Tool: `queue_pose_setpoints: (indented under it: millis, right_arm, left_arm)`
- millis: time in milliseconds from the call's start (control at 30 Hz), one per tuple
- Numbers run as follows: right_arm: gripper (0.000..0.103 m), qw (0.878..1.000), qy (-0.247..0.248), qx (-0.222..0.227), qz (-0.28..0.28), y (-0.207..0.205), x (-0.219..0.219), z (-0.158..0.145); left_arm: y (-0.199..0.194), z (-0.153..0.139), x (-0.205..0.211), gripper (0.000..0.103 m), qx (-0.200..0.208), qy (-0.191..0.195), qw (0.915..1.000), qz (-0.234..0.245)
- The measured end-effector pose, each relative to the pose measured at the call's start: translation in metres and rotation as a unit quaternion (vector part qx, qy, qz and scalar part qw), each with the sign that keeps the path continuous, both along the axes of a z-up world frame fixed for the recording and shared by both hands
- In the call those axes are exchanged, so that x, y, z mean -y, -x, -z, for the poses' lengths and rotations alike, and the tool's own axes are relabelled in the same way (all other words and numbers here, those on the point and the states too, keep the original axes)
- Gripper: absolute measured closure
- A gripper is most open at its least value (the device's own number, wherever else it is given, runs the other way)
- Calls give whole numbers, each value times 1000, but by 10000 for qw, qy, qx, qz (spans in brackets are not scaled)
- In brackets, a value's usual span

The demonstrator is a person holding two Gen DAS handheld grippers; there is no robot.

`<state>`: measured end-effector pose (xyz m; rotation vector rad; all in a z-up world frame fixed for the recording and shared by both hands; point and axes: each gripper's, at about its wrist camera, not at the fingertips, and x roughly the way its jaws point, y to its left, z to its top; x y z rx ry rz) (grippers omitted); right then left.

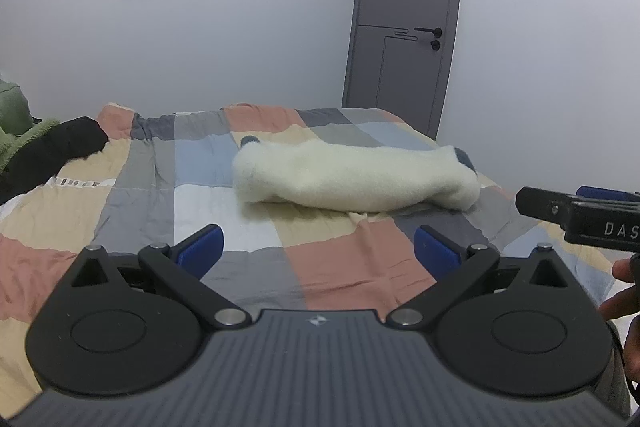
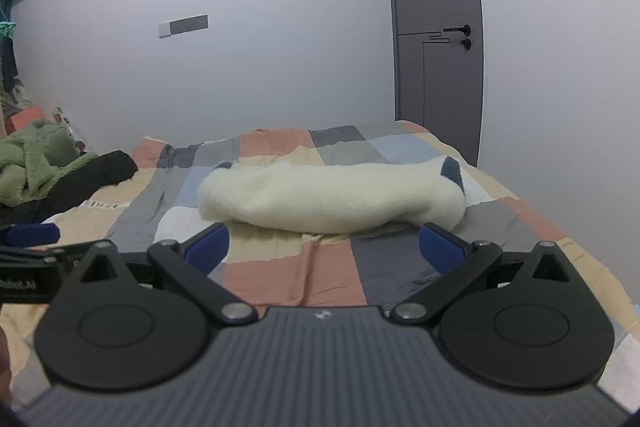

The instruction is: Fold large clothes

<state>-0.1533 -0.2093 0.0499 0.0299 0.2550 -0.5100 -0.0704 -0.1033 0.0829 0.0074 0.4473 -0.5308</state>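
A cream fleece garment (image 1: 352,177) with dark blue patches lies folded into a long bundle on the checked bedspread (image 1: 332,267). It also shows in the right wrist view (image 2: 332,197). My left gripper (image 1: 318,247) is open and empty, held above the bed short of the bundle. My right gripper (image 2: 324,247) is open and empty, just short of the bundle's near edge. The right gripper's body shows at the right edge of the left wrist view (image 1: 580,215).
A black garment (image 1: 52,151) and a green fleece (image 2: 32,163) are piled at the bed's left side. A grey door (image 1: 404,23) stands behind the bed at the right. The bed's right edge (image 2: 592,267) drops off beside my right gripper.
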Motion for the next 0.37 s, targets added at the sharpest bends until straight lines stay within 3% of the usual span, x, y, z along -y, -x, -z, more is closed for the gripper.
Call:
queue_pose_setpoints:
  millis: [367]
  right_arm:
    - [0, 9998, 192, -24, 64, 9, -5, -6]
  left_arm:
    - [5, -2, 0, 0, -2, 104, 9999, -35]
